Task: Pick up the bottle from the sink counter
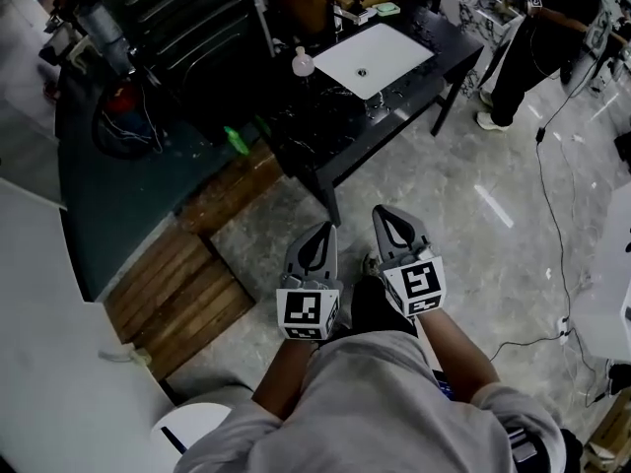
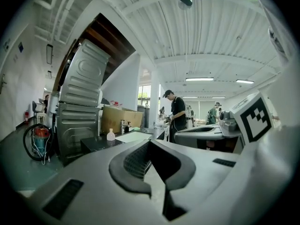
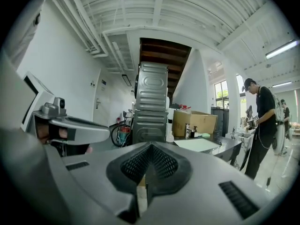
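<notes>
The small white bottle (image 1: 303, 63) stands on the dark surface (image 1: 317, 142) beside the sink (image 1: 394, 52), well apart from the left tool (image 1: 325, 227) and right tool (image 1: 386, 211) — both with jaws together, empty — and looks light, stiff, perhaps slick plastic, best gripped round its squat body.

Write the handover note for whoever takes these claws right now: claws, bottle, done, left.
Left claw: shut, empty.
Right claw: shut, empty.
Both are held side by side over the floor, well short of the counter.
Bottle: upright on the dark counter, just left of the white sink, untouched.
Done: nothing beyond facing the counter.
Left: walk up, open one claw, close it on the bottle, lift it off the counter.
</notes>
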A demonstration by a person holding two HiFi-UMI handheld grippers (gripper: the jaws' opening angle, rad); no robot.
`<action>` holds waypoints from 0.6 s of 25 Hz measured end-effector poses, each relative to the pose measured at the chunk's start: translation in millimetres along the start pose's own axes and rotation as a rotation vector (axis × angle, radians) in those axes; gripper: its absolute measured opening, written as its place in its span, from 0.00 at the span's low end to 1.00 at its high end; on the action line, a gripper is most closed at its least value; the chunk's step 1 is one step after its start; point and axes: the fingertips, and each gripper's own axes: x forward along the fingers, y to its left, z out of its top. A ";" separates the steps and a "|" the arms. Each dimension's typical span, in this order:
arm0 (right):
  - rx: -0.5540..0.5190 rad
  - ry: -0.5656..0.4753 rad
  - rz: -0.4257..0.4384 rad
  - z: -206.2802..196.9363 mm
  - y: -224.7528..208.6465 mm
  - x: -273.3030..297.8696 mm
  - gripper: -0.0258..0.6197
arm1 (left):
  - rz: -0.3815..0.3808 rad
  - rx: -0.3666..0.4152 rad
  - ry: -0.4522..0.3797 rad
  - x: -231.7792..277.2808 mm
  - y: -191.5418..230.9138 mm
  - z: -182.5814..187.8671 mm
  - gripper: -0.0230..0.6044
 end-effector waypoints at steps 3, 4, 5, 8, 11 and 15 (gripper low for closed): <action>0.005 -0.007 0.003 6.8 -26.0 31.3 0.05 | -0.004 0.007 0.014 36.4 12.1 5.0 0.06; 0.003 -0.007 0.006 8.9 -35.8 42.2 0.05 | -0.002 0.005 0.020 50.2 16.3 6.4 0.06; 0.000 -0.006 0.010 10.7 -45.9 53.0 0.05 | -0.001 0.001 0.027 64.3 20.3 7.9 0.06; -0.014 0.006 0.023 15.0 -78.4 82.7 0.05 | 0.001 -0.016 0.045 105.3 30.4 13.5 0.06; -0.009 0.015 0.049 18.5 -109.5 111.8 0.05 | 0.026 -0.022 0.066 142.4 42.6 16.6 0.06; 0.031 0.008 0.089 23.7 -144.4 146.8 0.05 | 0.045 -0.023 0.108 183.2 52.9 17.3 0.06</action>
